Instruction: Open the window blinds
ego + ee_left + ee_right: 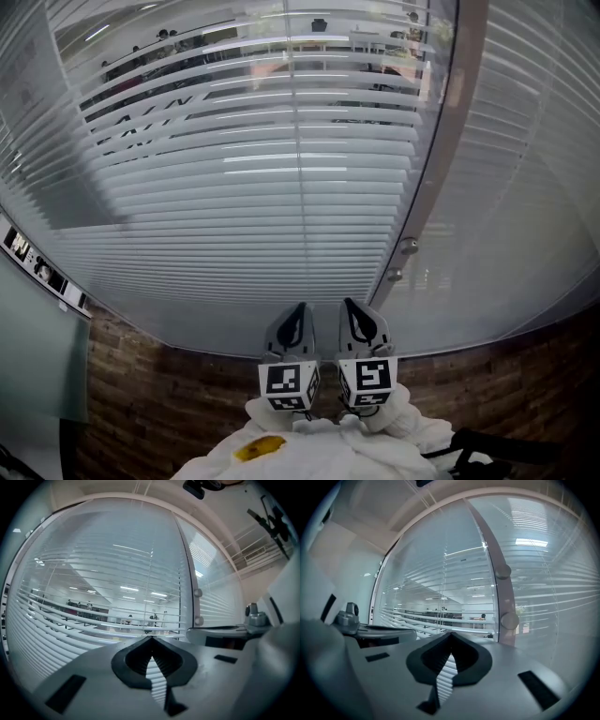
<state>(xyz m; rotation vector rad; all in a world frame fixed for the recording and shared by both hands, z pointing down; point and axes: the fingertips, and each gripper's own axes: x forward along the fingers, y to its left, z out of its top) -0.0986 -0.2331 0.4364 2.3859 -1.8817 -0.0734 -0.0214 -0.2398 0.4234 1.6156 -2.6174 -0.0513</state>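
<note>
Blinds (pixel 234 178) fill upper frame, see-through near top. Left gripper (pixel 298 311) and right gripper (pixel 349 306), bottom centre: jaws closed, empty.

White horizontal-slat window blinds (pixel 281 187), fully lowered, upper slats angled open with gaps, lower slats close-packed.

White-striped blinds (pixel 234 206); my grey left gripper (pixel 300 309) and right gripper (pixel 349 306), black-and-white square markers; brown brick wall (pixel 169 394).

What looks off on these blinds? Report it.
On the window blind, the upper slats at the left gape unevenly, while the lower slats lie shut. Nothing looks broken or spilled.
</note>
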